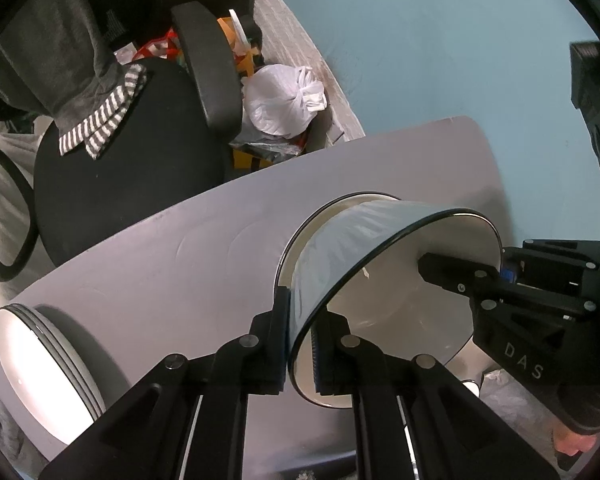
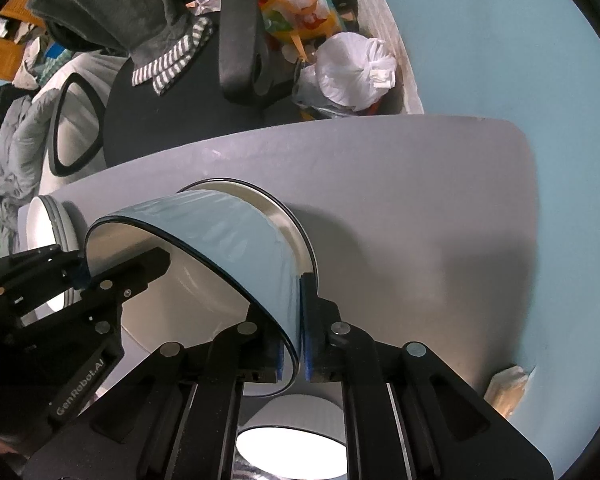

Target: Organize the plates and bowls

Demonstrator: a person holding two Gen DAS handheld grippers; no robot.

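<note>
Pale-blue on the outside and white within, a black-rimmed bowl (image 1: 364,256) hangs tilted above the grey desk (image 1: 180,264), pinched at opposite sides of its rim by two pairs of tongs. The left tongs (image 1: 300,344) are clamped over the near wall, one finger inside and one outside; the right tongs (image 2: 296,340) grip the far side the same way. Directly behind the bowl, a second, white-walled dish (image 2: 284,216) sits on the desk, its dark rim showing past the lifted one. A stack of white plates (image 1: 40,364) stands at the desk's left end, well apart, and another ribbed bowl (image 2: 292,436) sits close below the right tongs. The step in hand looks like nesting: the carried bowl seems bound for the one beneath. That calls for levelling it, centring it over the lower rim, lowering both hands together, then letting go on each side.
</note>
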